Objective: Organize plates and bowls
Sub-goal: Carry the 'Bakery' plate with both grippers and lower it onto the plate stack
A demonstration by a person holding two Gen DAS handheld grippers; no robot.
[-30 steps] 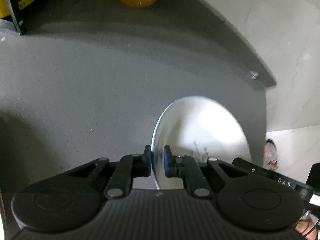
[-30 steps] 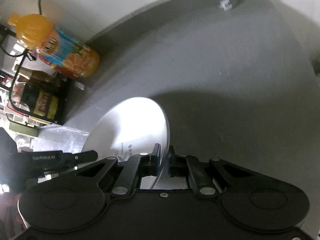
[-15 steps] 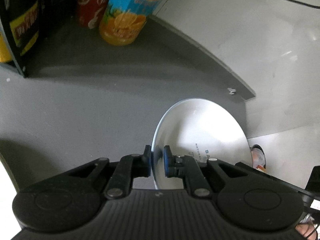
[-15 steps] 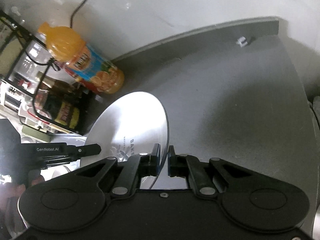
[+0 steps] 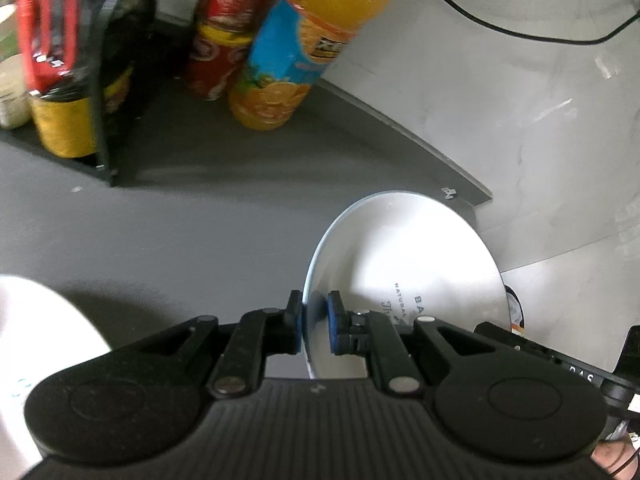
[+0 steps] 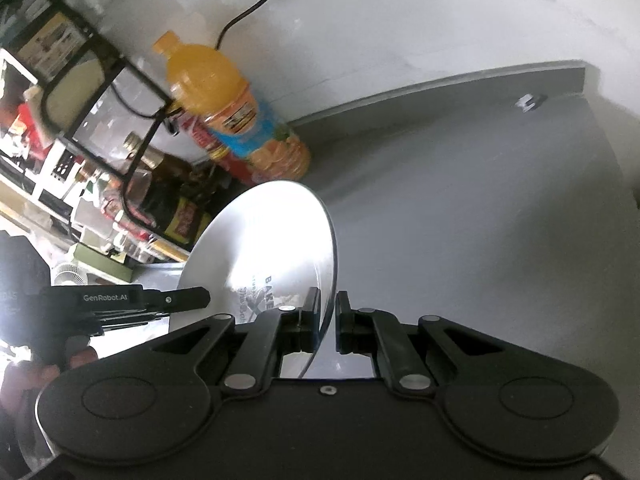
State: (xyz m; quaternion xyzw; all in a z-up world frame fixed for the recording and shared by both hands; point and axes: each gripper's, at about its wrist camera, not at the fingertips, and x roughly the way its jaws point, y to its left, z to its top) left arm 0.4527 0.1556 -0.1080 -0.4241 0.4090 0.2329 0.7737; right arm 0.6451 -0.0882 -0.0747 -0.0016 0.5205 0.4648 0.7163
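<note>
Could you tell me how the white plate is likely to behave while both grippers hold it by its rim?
The white plate looks rigid, so it probably won't flex. Its glossy surface may slip, since the left gripper and right gripper pinch only a thin rim. It looks ceramic, probably breakable if dropped on the grey counter.

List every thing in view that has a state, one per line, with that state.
plate: held on edge above the grey counter, underside with print showing.
left gripper: shut on the plate's rim.
right gripper: jaws astride the plate's rim, small gap on one side.
orange juice bottle: upright, capped, full.
red can: standing behind the juice bottle.
cable: hanging slack on the wall.
</note>
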